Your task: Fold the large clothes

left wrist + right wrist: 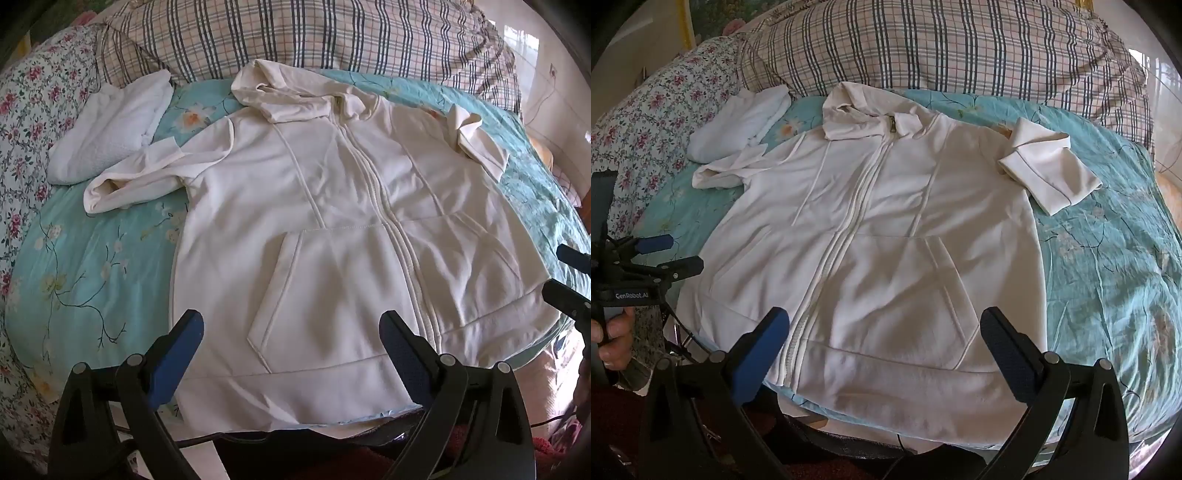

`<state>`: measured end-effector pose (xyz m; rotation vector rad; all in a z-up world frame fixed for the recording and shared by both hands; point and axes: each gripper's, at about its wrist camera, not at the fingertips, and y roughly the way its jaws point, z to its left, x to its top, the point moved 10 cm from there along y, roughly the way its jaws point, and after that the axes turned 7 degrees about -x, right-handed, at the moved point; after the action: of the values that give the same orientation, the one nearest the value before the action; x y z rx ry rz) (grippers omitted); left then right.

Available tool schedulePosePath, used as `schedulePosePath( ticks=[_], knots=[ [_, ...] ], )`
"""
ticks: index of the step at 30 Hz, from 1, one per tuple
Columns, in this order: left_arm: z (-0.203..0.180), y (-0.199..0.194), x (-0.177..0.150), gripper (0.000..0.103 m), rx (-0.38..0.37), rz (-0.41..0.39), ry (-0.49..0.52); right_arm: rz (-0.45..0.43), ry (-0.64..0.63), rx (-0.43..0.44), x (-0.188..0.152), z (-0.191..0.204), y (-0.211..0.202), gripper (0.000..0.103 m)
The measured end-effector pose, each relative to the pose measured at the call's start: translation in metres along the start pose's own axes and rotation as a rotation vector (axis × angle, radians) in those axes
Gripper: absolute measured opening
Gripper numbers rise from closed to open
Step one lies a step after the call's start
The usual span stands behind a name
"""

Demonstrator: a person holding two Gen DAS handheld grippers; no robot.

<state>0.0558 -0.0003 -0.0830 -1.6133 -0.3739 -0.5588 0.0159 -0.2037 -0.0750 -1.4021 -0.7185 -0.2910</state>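
The hoodie lies face up and zipped on the bed, spread flat with its hem toward the near edge and its hood bunched at the far end, near the plaid pillow. The body has not been folded at all: both side edges lie out flat and the hem is unturned. The sleeves are only loosely gathered. The one on the left lies crumpled out sideways from the shoulder, and the one on the right is doubled up beside the shoulder, partly on the body and partly on the bedspread. I judge the task to be at its start, the garment laid out and ready, with the sleeves to bring in, the sides to fold and the length to double over. A white folded cloth rests just beyond the left sleeve; whether it is an earlier finished piece I cannot tell.

The left gripper hangs above the hem on the left half, jaws spread wide, nothing between them, touching no cloth. The right gripper hovers over the right pocket area, equally wide and empty. A hand holds the left gripper's handle.
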Motion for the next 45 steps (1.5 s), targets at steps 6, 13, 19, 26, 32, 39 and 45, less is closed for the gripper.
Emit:
schedulePosePath(
  ticks=[6, 13, 19, 26, 32, 39, 45],
  knots=[
    [-0.002, 0.0, -0.001, 0.096, -0.001, -0.001, 0.001, -0.009, -0.005, 0.002, 0.001, 0.002, -0.001, 0.103],
    [-0.001, 0.0, -0.001, 0.096, 0.004, 0.001, -0.001, -0.008, -0.008, 0.002, 0.001, 0.003, -0.002, 0.103],
    [0.0, 0.0, -0.001, 0.096, 0.002, -0.003, -0.003, -0.007, -0.009, 0.001, 0.001, 0.004, -0.002, 0.103],
    [0.0, 0.0, 0.0, 0.096, 0.0, -0.006, -0.005, -0.01, -0.011, 0.002, 0.002, 0.006, -0.002, 0.103],
    [-0.001, 0.0, -0.001, 0.096, 0.005, -0.002, -0.003, -0.01, -0.011, 0.002, 0.002, 0.006, -0.001, 0.103],
    [-0.002, 0.008, 0.001, 0.096, -0.003, 0.008, -0.009, -0.008, -0.012, 0.003, 0.001, 0.008, -0.001, 0.103],
    [-0.002, 0.014, 0.004, 0.096, -0.013, 0.021, -0.013, -0.002, -0.008, 0.006, 0.004, 0.008, 0.003, 0.103]
  ],
)
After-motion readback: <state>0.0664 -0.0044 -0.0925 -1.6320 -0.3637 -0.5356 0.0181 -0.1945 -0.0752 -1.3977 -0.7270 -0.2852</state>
